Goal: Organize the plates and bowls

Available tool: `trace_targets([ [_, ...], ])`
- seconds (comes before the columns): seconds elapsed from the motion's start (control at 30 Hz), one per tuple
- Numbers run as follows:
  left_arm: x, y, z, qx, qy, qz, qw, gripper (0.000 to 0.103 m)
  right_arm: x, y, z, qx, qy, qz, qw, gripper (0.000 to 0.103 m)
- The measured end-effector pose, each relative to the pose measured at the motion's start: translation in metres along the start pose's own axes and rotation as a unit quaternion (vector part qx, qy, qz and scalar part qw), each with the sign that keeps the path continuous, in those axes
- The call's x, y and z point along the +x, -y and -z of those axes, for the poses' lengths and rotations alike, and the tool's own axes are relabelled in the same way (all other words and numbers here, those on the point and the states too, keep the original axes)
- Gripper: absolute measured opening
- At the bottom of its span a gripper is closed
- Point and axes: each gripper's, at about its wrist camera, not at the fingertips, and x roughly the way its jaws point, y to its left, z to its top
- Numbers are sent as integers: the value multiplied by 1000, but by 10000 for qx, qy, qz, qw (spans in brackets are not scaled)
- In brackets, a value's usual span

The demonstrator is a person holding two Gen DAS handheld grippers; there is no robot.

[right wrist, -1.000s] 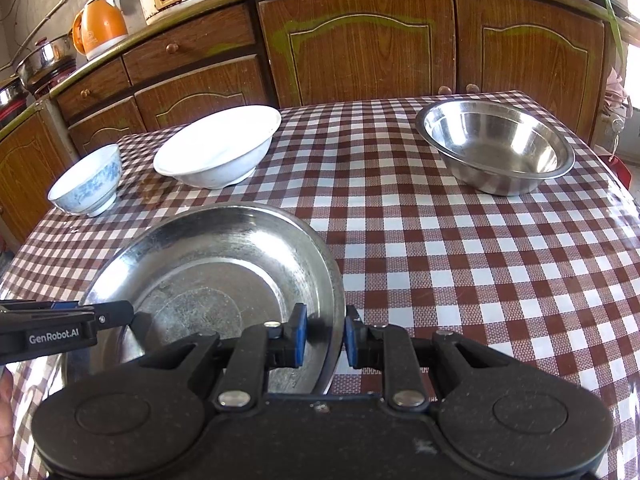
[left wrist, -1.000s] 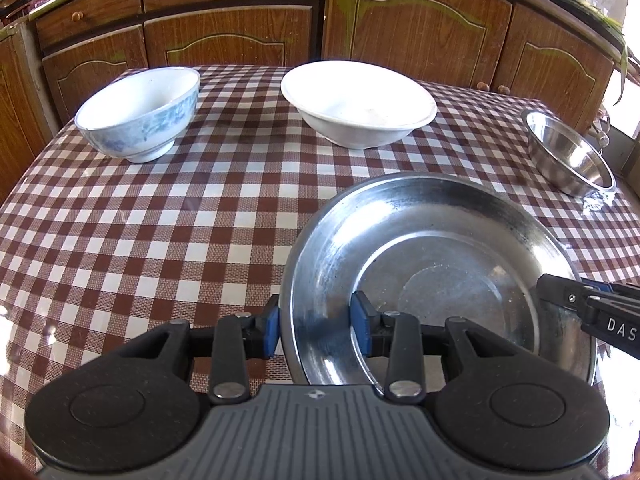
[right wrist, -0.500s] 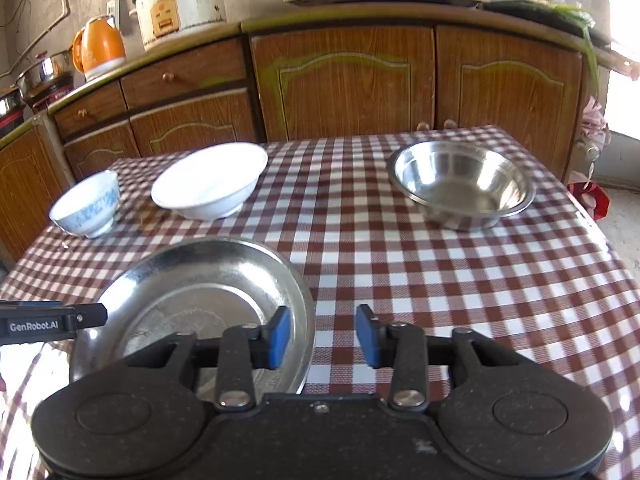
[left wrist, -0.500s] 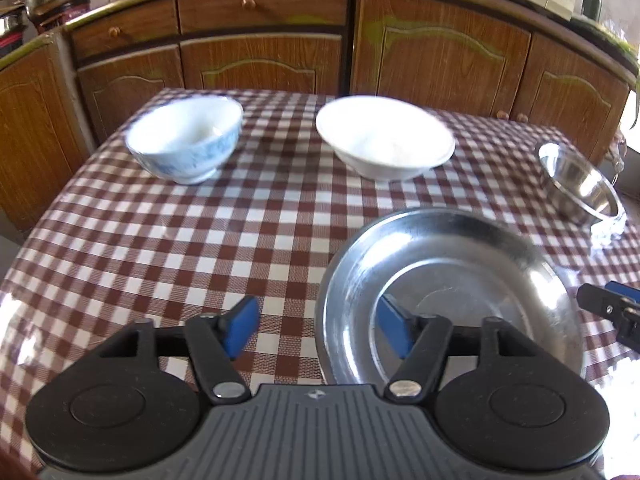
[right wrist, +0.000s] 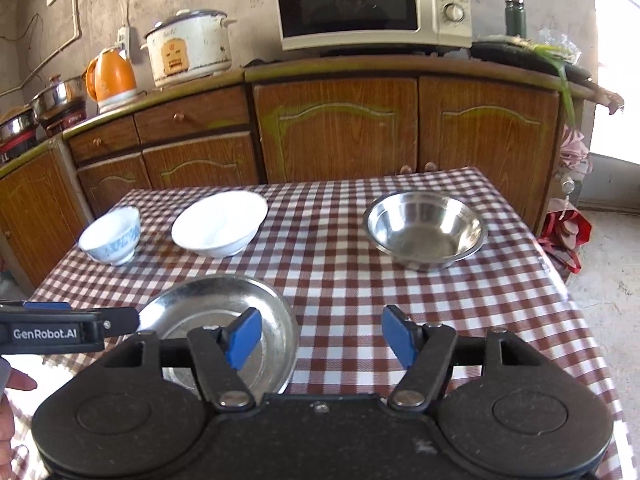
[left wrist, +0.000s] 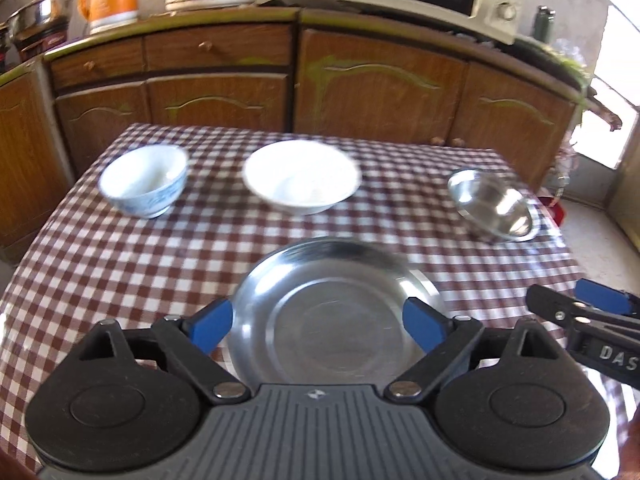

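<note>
Grippers: left and right both spread wide, empty. Were pinching plate rims a second ago; now released and pulled back above it. Plate flat on cloth, dead ahead. Beyond: blue bowl at 10, white bowl at 12, steel bowl at 2. Looks placed; stacking bowls likely next.

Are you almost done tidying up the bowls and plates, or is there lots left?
Lots left. Done: the steel plate lies flat on the checked table, held by nothing. In hand: nothing; the left gripper and right gripper both have jaws wide open above the near edge. Left: the blue-patterned bowl, white bowl and steel bowl each sit apart, none stacked.
</note>
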Motion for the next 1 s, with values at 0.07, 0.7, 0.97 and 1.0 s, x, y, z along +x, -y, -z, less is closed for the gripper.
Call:
trace_targets([
  [0.07,-6,10,-3,49,59,79,9999,95,-10,6,-4,25,66,37,10000,79],
  [0.7,-5,77,-20,509,107,206,9984,103,-40,61,-24,204,383,175,9989,81],
  [0.97,11,98,-25,677,88,167,9975,103,-28,82,-29,335,343,258,9985,81],
  [1.0,14,101,-25,693,78,161,9974,103,-26,85,-30,355,340,259,9985,81],
])
